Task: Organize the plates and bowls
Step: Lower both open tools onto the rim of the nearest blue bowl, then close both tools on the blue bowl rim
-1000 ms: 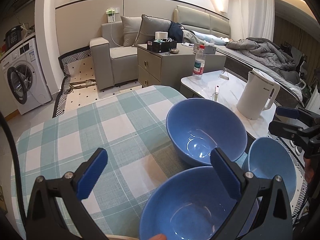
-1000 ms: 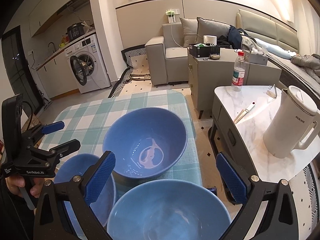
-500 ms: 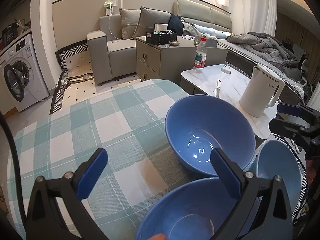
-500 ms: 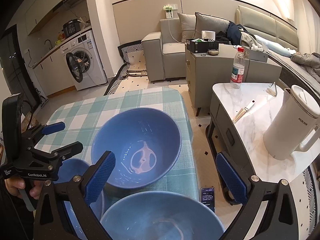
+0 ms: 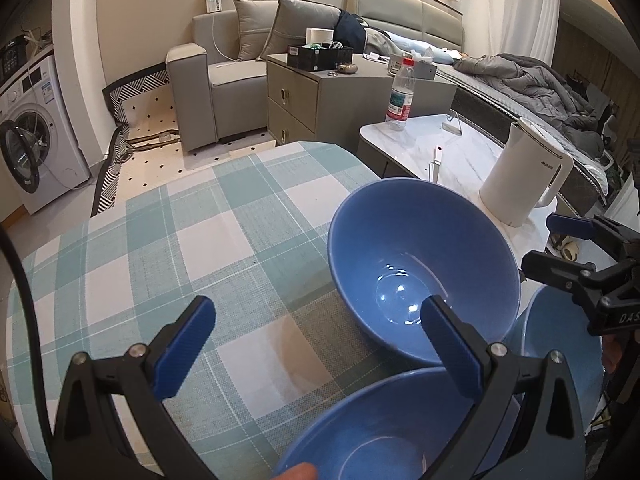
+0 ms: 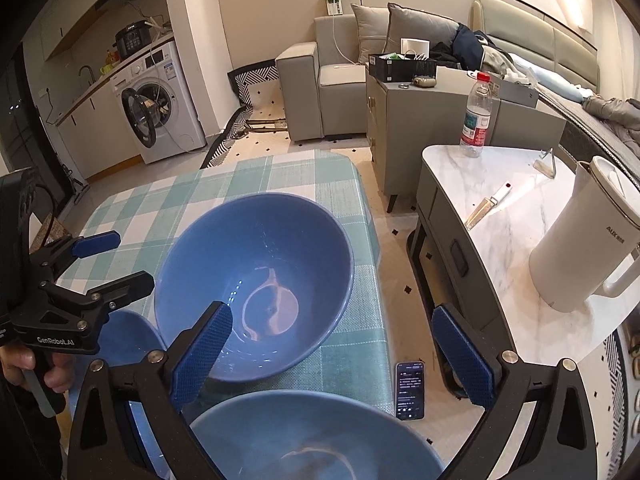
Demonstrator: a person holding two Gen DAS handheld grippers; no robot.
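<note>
Three blue bowls stand on the green checked tablecloth (image 5: 168,248). The far bowl (image 5: 424,264) (image 6: 256,280) is upright and holds nothing. My left gripper (image 5: 316,320) hangs open above the near-left bowl (image 5: 380,432), which shows in the right wrist view as a bowl (image 6: 128,340) partly hidden behind that left gripper (image 6: 120,260). My right gripper (image 6: 332,320) is open above the near-right bowl (image 6: 312,440), seen from the left as a bowl (image 5: 560,344) under the right gripper (image 5: 560,244). Neither gripper touches a bowl.
A marble side table (image 6: 500,240) to the right carries a white kettle (image 6: 580,248), a water bottle (image 6: 476,116) and a knife (image 6: 488,204). A phone (image 6: 410,390) lies on the floor by the table edge. A grey cabinet (image 5: 320,108), a sofa and a washing machine (image 6: 160,108) stand farther back.
Both grippers have moved forward toward the far bowl, which now looks larger and closer. The two near bowls have slid lower in the views. Both grippers stay open.
</note>
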